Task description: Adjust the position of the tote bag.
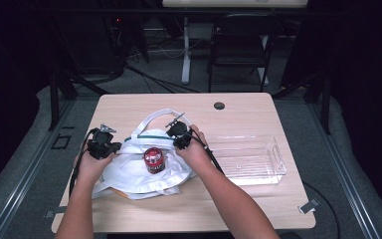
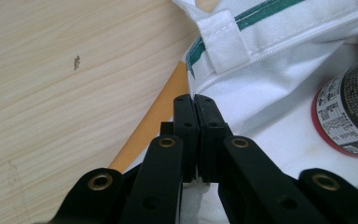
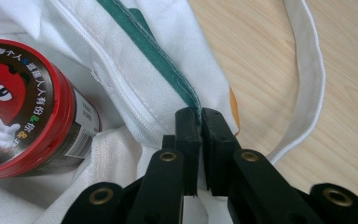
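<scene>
L claw [image 1: 110, 147] & R claw [image 1: 180, 139] each clamped on rim of white cloth bag w/ green trim [image 1: 129, 172], red-lidded round can [image 1: 154, 160] inside, on wood counter [image 1: 129, 107].

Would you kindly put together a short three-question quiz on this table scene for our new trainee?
1. True or false: the red-lidded can stands inside the clear plastic bin.
2. What does each gripper pinch: A) the can, B) the rim of the white cloth bag, C) the bin?
3. Fill in: the bag's trim stripe is ____ in colour.

Key
1. False: the can stands on the bag, between the left gripper and the right gripper; the bin lies apart on the table, on the right in the high view.
2. B: both grippers are shut on the bag's rim, one at each side.
3. Green.
</scene>
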